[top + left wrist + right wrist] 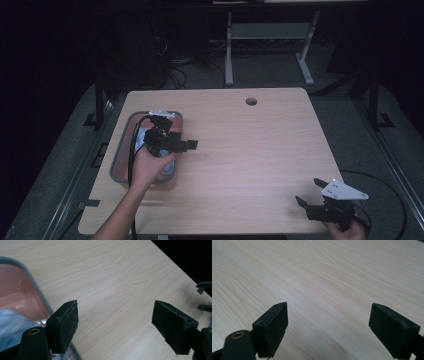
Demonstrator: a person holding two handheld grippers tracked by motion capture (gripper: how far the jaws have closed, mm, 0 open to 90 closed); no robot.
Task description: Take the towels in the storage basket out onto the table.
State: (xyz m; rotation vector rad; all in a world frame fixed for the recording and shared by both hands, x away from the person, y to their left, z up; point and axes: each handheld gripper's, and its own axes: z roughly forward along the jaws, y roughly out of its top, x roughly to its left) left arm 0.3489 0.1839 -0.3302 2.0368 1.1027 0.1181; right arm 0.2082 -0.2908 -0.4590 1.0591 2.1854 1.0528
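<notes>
1. The left gripper (pixel 172 142) hung over the tray (pixel 121 150) near the tabletop's left edge, its jaws spread wide with nothing between them; in the left gripper view (pixel 115 325) bare wood showed through the gap.
2. One of its jaws stood over the tray's grey rim (pixel 37 293), though whether it touched the rim could not be told.
3. The right gripper (pixel 312 192) sat at the tabletop's front right corner, well apart from the tray, its jaws likewise wide and holding nothing (the right gripper view (pixel 328 327) showed plain wood grain between them).
4. The tray was a shallow grey-rimmed container with a reddish floor, lying lengthwise along the left edge.
5. Inside it lay a pale blue cloth (pixel 11 326), bunched toward the tray's near end and partly hidden under the person's left hand (pixel 147 167) in the high view.
</notes>
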